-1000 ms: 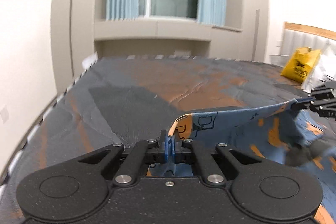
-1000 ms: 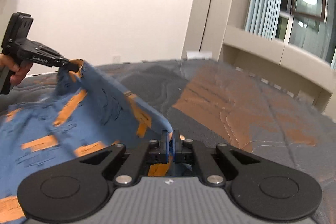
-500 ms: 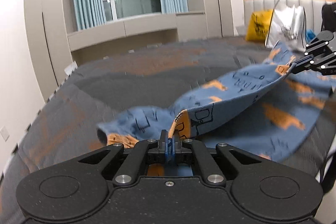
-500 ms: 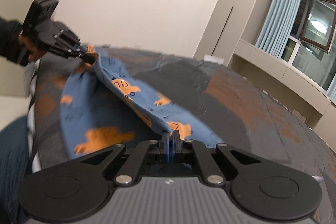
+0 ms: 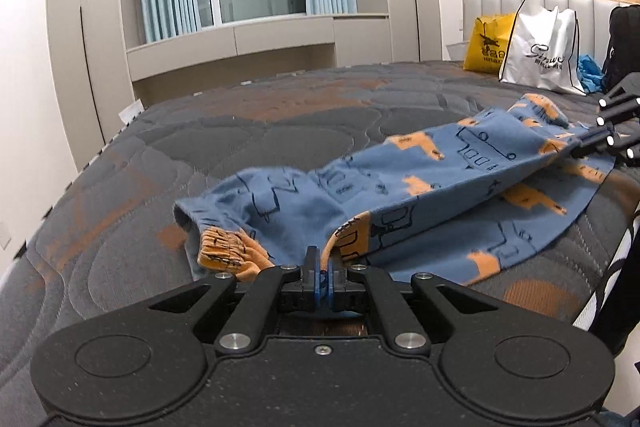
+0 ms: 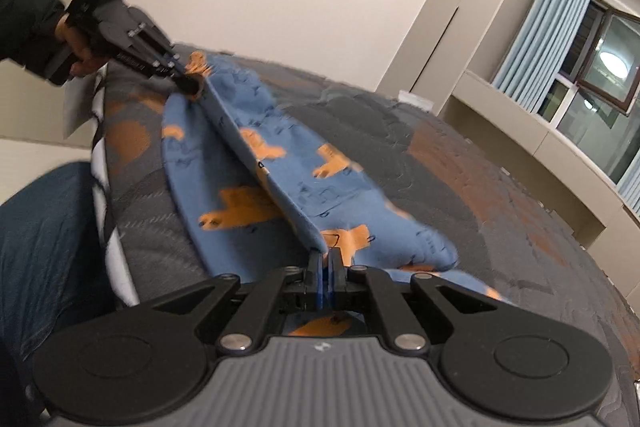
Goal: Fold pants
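The bed [image 5: 280,115] carries my blue pants [image 5: 400,195], which a second ago hung taut above it and now lie low, one layer doubled over the other, so the fold is nearly laid. Their long axis runs from near left to far right. My left tool [image 5: 325,269] and right tool [image 6: 325,267] are each clamped on the edge.
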{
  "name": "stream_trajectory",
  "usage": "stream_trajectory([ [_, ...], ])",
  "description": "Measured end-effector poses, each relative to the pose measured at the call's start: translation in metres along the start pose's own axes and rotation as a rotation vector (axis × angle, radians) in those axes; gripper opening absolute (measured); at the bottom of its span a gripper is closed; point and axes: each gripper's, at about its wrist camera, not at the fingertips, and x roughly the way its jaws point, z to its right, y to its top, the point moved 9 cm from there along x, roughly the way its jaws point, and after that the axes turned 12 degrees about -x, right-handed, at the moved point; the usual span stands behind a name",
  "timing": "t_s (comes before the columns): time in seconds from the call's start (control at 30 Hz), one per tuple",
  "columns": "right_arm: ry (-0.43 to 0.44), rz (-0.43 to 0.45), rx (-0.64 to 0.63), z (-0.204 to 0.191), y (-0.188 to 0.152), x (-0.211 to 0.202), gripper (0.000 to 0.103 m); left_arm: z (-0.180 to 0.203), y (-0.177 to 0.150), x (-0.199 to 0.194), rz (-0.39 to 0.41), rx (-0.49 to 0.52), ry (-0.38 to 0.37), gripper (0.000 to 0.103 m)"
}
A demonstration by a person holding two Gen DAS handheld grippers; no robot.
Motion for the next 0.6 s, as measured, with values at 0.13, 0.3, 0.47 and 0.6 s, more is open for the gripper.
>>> stream_trajectory([
  [0.13, 0.018, -0.026, -0.009, -0.015, -0.010, 0.011, 0.002, -0.002, -0.003, -0.001, 0.000, -0.042, -0.001, 0.006],
  [0.3, 0.011, 0.002, 0.031, -0.014, -0.012, 0.007, 0.002, -0.004, -0.007, -0.008, 0.013, -0.086, 0.023, 0.010],
  [0.47, 0.020, 0.013, 0.002, -0.025, -0.017, 0.000, 0.002, -0.002, -0.009, -0.009, 0.025, -0.099, 0.057, 0.009],
  [0.6, 0.026, 0.038, -0.001, -0.028, -0.017, -0.009, 0.002, -0.003, -0.009, -0.010, 0.027, -0.098, 0.078, 0.005],
])
